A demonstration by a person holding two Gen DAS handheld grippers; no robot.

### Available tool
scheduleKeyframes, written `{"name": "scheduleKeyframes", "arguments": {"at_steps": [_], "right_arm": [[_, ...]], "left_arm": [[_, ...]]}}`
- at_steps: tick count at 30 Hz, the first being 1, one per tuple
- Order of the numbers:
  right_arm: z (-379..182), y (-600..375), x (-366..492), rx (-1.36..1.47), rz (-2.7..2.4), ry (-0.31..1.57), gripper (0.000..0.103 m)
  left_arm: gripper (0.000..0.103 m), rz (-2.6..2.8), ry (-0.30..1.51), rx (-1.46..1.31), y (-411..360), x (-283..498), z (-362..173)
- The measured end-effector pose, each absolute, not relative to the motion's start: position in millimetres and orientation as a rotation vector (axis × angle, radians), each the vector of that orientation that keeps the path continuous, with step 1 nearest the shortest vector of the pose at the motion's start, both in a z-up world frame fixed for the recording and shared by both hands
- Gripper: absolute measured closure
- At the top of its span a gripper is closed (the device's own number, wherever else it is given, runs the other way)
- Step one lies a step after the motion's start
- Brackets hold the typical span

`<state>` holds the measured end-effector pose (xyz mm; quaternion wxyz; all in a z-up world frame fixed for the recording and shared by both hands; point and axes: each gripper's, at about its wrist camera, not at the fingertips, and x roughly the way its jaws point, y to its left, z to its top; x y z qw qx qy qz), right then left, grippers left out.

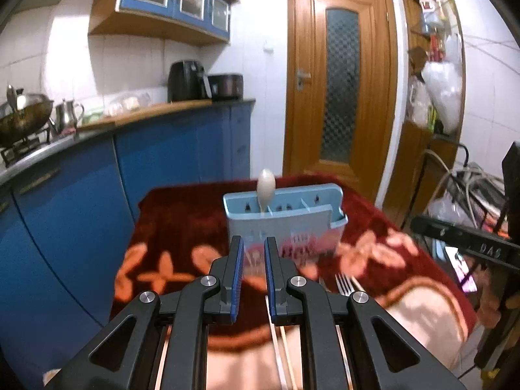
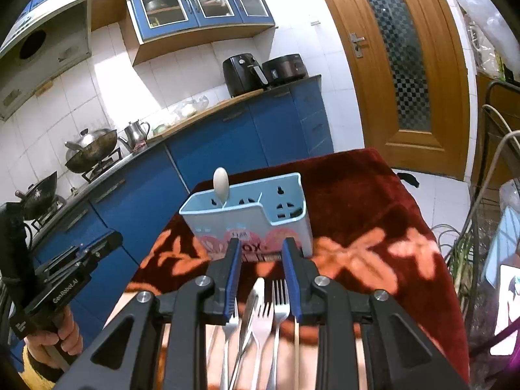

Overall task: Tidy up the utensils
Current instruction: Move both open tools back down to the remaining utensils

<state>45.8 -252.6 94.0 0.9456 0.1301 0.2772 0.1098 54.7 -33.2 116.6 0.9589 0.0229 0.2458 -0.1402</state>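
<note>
Your table (image 2: pixel 373 195) under its red flowered cloth carries everything, and the blue caddy (image 2: pixel 247 224) stands upright near the middle of it, 3 compartments across. 1 pale spoon (image 2: pixel 221 182) already sits bowl-up in its left compartment; the other 2 look empty from here.

Your right gripper (image 2: pixel 262 256) hangs just short of the caddy, jaws parted wide and holding nothing. Right below it the cutlery lies side by side: 2 forks (image 2: pixel 280 295), tines toward the caddy, and a knife (image 2: pixel 252 302) beside them. A thin chopstick (image 2: pixel 296 334) lies just right of them.

Your left gripper (image 1: pixel 253 253) points at the caddy front too, jaws open a narrower gap, also empty. More chopsticks (image 1: pixel 282 351) run under it, with a fork (image 1: pixel 345 284) off to its right.

The metal pieces look stiff, light and slick, and they lie flat on soft cloth, so I'd pinch a handle across its narrow width, mid-length, pressing into the cloth. The chopsticks are thin and may roll; take them as a pair.
</note>
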Motion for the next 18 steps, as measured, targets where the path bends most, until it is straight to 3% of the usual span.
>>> {"name": "scheduleKeyframes", "arguments": {"at_steps": [18], "right_arm": [[51,-253,32,0.235,0.214,0.736,0.074]], "left_arm": [[0.090,-0.337,0.789,0.078,-44,62,54]]}}
